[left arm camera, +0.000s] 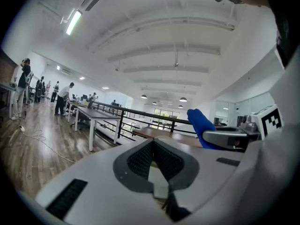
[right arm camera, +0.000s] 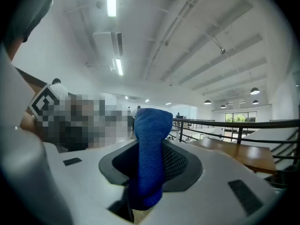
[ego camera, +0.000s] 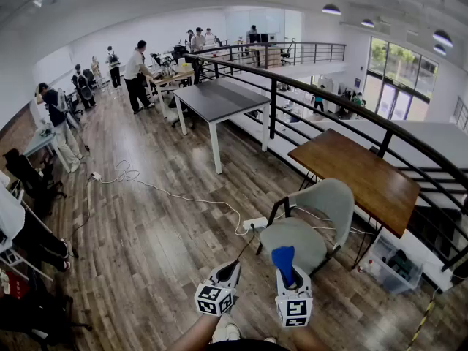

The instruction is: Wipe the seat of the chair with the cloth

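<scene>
A grey-green padded chair (ego camera: 322, 210) stands on the wooden floor just ahead of me, its seat (ego camera: 294, 241) bare. My right gripper (ego camera: 287, 275) hovers at the seat's near edge, shut on a blue cloth (ego camera: 283, 262) that sticks up out of the jaws. In the right gripper view the cloth (right arm camera: 151, 144) is pinched upright in the right gripper (right arm camera: 149, 165). My left gripper (ego camera: 228, 272) hangs to the left of the chair, shut and holding nothing. In the left gripper view the left gripper (left arm camera: 154, 161) shows pads pressed together, with the cloth (left arm camera: 202, 125) off to the right.
A brown wooden table (ego camera: 362, 174) stands right behind the chair, along a black railing (ego camera: 380, 126). A power strip (ego camera: 254, 224) with white cables lies left of the chair. A clear plastic box (ego camera: 391, 269) sits under the table. A dark table (ego camera: 216, 97) and several people are farther off.
</scene>
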`<state>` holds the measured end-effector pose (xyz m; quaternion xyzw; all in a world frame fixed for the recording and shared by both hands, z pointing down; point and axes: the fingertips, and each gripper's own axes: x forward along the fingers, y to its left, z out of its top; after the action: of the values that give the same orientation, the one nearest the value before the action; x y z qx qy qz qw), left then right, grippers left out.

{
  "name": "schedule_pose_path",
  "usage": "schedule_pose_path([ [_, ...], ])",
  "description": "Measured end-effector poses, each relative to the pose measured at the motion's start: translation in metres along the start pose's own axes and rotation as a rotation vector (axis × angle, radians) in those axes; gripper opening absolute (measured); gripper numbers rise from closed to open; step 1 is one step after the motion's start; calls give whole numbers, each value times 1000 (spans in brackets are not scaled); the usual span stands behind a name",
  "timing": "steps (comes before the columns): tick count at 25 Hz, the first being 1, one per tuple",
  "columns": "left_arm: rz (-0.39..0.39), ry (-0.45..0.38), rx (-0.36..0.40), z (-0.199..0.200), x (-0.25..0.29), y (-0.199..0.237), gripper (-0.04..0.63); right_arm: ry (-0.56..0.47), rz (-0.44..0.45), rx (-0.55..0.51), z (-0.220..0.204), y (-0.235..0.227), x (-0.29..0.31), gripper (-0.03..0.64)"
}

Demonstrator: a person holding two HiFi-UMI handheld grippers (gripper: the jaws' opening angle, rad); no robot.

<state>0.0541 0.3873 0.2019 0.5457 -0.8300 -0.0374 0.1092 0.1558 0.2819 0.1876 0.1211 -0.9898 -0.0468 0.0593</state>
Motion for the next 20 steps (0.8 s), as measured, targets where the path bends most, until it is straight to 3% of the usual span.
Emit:
schedule_pose_path([
  [9,3,-1,42,-1,2,-18,2,13,-24,-3,-7,-16,-10,130],
  [15,0,14,178,5,5,-29,2,2,-28,17,-8,-17,-7,130],
  [20,-11,17,177,4,6,-19,2,-3,-32,46,-8,-11,3,130],
])
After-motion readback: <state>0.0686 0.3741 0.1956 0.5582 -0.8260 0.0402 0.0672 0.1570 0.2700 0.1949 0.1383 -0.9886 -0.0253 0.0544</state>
